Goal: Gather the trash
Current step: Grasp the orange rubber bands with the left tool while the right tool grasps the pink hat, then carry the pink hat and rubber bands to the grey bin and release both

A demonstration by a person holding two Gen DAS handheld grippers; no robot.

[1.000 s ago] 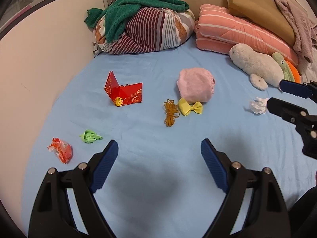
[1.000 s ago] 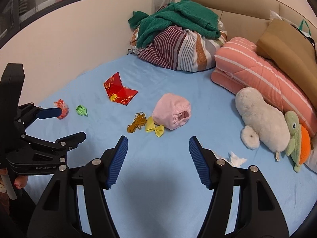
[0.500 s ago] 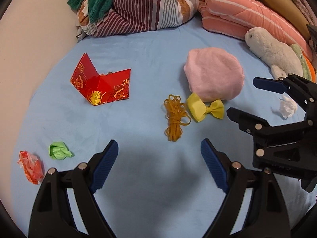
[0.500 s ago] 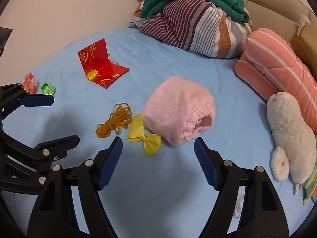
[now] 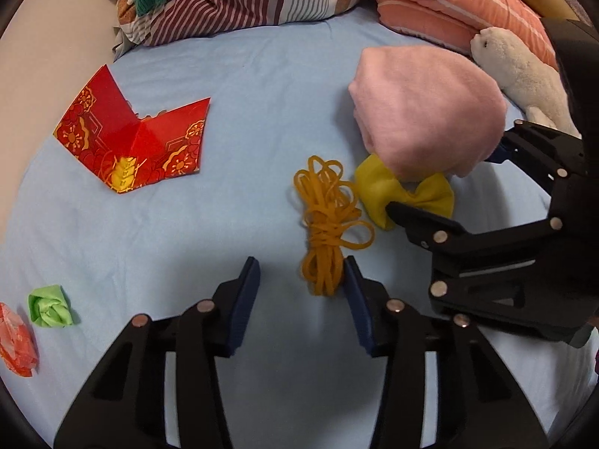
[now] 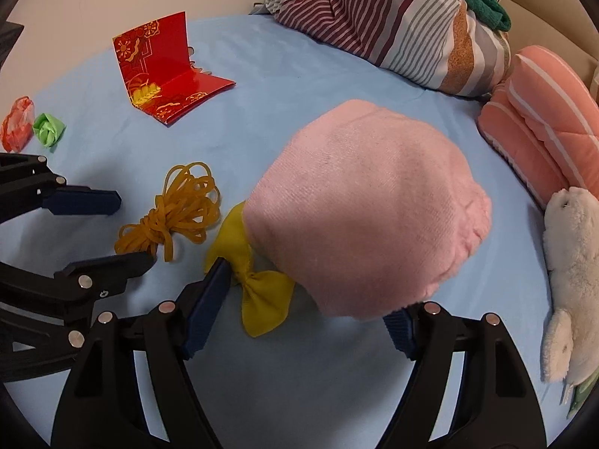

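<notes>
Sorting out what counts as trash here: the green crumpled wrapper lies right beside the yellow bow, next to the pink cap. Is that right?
Not quite. Beside the yellow bow, next to the pink cap, lies the bundle of orange rubber bands. The green crumpled wrapper sits far off near the bed's edge, beside the red-orange crumpled wrapper. The left wrist view shows this.

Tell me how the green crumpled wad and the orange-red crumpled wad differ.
The green wad is a plain colour and tightly folded; the orange-red wad is mottled with white, looser and looks larger. The green one lies nearer the red card. Both are crumpled scraps lying side by side on the blue sheet.
</notes>
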